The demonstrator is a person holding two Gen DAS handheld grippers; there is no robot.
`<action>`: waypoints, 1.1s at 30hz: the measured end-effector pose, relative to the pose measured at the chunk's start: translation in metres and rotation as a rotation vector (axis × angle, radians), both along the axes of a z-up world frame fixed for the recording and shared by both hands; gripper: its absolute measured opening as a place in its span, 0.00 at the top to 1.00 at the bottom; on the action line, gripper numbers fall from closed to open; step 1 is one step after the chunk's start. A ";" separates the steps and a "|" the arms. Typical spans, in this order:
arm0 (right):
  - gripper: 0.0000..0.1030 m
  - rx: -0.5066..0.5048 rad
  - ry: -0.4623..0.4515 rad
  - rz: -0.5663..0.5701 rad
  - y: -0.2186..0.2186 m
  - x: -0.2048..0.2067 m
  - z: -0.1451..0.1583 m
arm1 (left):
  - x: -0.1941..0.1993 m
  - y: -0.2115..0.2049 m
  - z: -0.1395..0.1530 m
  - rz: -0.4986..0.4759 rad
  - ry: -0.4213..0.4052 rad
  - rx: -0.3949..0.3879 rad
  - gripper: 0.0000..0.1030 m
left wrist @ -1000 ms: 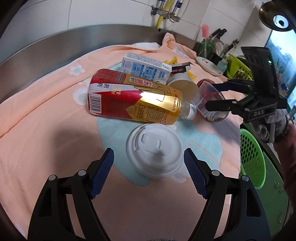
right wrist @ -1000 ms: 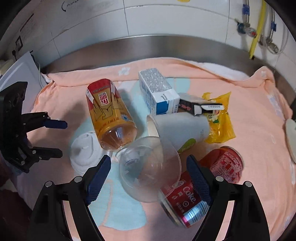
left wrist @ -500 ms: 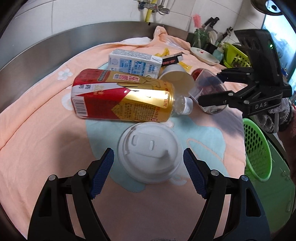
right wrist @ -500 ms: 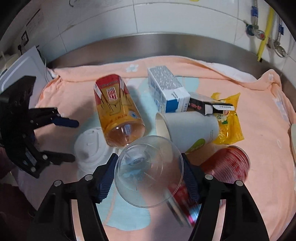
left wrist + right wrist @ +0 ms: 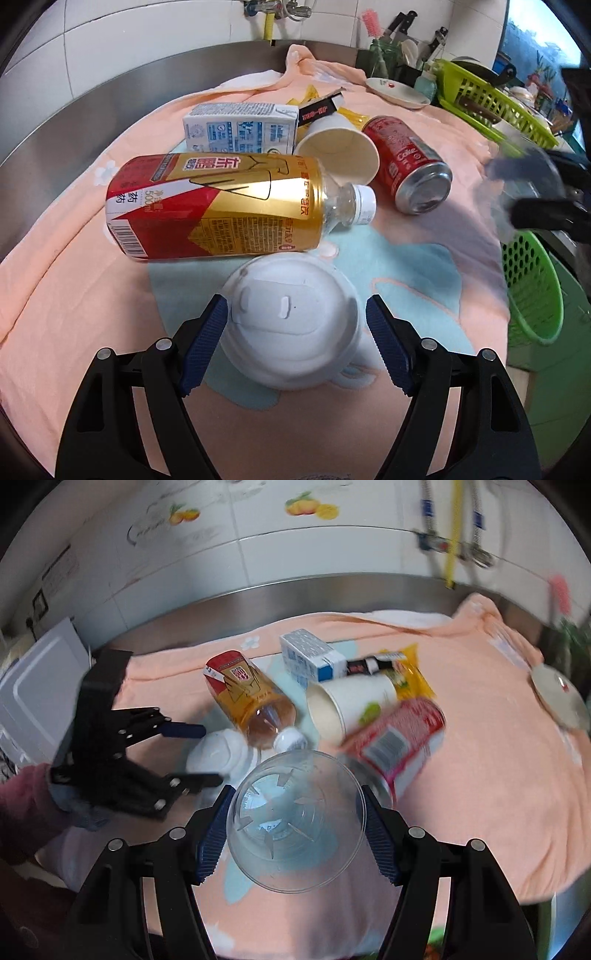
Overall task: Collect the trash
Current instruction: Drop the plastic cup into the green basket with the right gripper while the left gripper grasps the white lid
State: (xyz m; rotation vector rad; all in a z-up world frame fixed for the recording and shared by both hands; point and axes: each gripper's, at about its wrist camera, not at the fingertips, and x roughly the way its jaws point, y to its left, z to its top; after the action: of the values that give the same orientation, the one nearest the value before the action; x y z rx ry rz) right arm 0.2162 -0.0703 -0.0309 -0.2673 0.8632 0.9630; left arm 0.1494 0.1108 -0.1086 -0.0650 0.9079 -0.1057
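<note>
Lifted since the earlier frame: right hand-held gripper (image 5: 295, 840) clamped on clear plastic cup (image 5: 295, 821), lower centre. Left hand-held gripper (image 5: 295, 345) jaws apart, straddling white round plastic lid (image 5: 291, 323) flat on peach towel-covered surface (image 5: 74, 295); left nearer. Beyond, gold-red bottle (image 5: 218, 206) lies crosswise.

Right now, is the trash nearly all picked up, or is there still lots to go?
Still lots. Nothing looks binned yet: the green basket shows no trash inside. In hand: the right gripper, jaws just closed, holds the clear plastic cup; the left gripper sits open around the white lid. Left on the towel: bottle, carton, paper cup, cola can, wrappers.
</note>
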 end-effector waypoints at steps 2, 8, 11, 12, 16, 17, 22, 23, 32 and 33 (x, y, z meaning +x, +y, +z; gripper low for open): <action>0.37 -0.001 -0.015 -0.049 -0.016 -0.012 -0.003 | 0.004 -0.002 -0.002 -0.005 0.004 0.027 0.26; 0.37 0.006 0.011 -0.195 -0.059 -0.032 -0.019 | 0.009 -0.010 -0.003 -0.023 0.001 0.092 0.26; 0.37 0.020 0.019 -0.258 -0.081 -0.042 -0.023 | 0.009 -0.013 -0.005 -0.029 -0.003 0.120 0.26; 0.37 0.019 0.017 -0.274 -0.086 -0.045 -0.024 | 0.008 -0.013 -0.006 -0.029 -0.006 0.121 0.26; 0.38 0.031 0.037 -0.353 -0.111 -0.054 -0.030 | 0.008 -0.014 -0.005 -0.030 -0.013 0.133 0.26; 0.38 0.033 0.041 -0.366 -0.116 -0.055 -0.031 | 0.007 -0.015 -0.006 -0.031 -0.016 0.138 0.27; 0.38 0.012 0.055 -0.507 -0.154 -0.058 -0.043 | -0.001 -0.014 -0.002 -0.002 -0.022 0.129 0.27; 0.38 0.014 0.067 -0.527 -0.162 -0.057 -0.045 | -0.002 -0.013 -0.002 0.001 -0.024 0.122 0.27; 0.38 -0.066 0.137 -0.714 -0.218 -0.044 -0.080 | -0.036 -0.016 0.024 -0.012 -0.079 0.016 0.27; 0.37 -0.067 0.148 -0.729 -0.222 -0.043 -0.086 | -0.038 -0.019 0.027 -0.019 -0.086 0.011 0.27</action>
State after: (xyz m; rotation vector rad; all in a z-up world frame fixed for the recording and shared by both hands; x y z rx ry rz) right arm 0.1729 -0.2926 -0.1165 0.0701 1.0260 0.2752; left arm 0.1109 0.0918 -0.0815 -0.0412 0.8228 -0.1201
